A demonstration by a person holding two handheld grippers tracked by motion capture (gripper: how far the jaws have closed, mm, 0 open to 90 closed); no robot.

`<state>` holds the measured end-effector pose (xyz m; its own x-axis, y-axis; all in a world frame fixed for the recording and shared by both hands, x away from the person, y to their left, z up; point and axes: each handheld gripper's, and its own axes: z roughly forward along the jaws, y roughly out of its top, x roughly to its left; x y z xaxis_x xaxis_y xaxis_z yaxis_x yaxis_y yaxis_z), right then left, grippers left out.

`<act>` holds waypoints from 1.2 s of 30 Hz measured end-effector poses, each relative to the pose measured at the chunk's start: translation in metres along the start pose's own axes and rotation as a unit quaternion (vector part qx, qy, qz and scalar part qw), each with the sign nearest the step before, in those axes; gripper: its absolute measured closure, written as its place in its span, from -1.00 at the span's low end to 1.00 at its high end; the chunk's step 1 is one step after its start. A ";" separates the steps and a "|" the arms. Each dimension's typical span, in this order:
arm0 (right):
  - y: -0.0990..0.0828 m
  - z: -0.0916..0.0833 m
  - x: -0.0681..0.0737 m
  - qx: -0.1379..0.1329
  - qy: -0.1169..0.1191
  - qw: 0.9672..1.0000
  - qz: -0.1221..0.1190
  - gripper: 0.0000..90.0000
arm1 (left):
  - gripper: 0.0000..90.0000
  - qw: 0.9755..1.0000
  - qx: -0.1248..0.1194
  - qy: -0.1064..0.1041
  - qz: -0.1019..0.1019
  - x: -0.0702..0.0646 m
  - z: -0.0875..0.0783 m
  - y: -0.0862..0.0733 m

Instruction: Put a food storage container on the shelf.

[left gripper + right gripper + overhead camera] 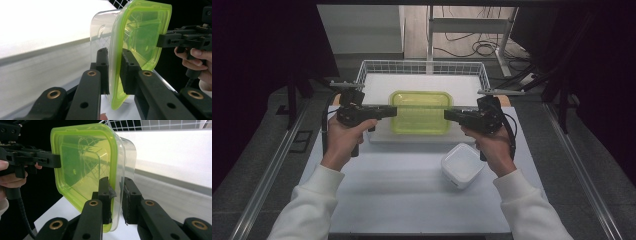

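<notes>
Pinching opposite rims, both jaws hold a clear container (translucent lime-green lid).

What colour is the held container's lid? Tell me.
Translucent lime green lid; clearest in the right gripper view.

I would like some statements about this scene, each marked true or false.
1. Both grippers grip the green-lidded container at opposite ends. True.
2. The left gripper has its jaws wide open, holding nothing. False: they clamp the container's rim.
3. A small white container sits on the table, near the right gripper. True.
4. The wire basket is in front of the person's elbows. False: it stands at the table's far end.
</notes>
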<state>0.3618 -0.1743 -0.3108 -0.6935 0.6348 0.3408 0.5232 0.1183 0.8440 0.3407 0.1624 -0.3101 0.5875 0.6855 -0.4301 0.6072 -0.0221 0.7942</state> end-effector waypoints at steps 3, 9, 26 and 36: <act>0.005 0.000 -0.002 -0.001 -0.002 1.000 -0.002 0.74 | 0.76 1.000 -0.001 0.001 0.003 0.000 0.002 0.006; 0.015 0.002 -0.008 -0.005 -0.002 1.000 -0.004 0.74 | 0.76 1.000 -0.002 0.002 0.007 0.004 0.006 0.019; 0.049 0.013 -0.028 -0.016 -0.005 1.000 -0.011 0.75 | 0.77 1.000 -0.013 -0.005 -0.003 0.023 0.022 0.050; 0.064 0.023 -0.043 -0.005 -0.018 1.000 -0.007 0.75 | 0.77 1.000 -0.009 -0.014 -0.021 0.041 0.040 0.062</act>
<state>0.4365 -0.1769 -0.2806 -0.6823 0.6603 0.3138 0.5086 0.1204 0.8525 0.4242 0.1597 -0.2954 0.5765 0.6650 -0.4748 0.6223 0.0192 0.7825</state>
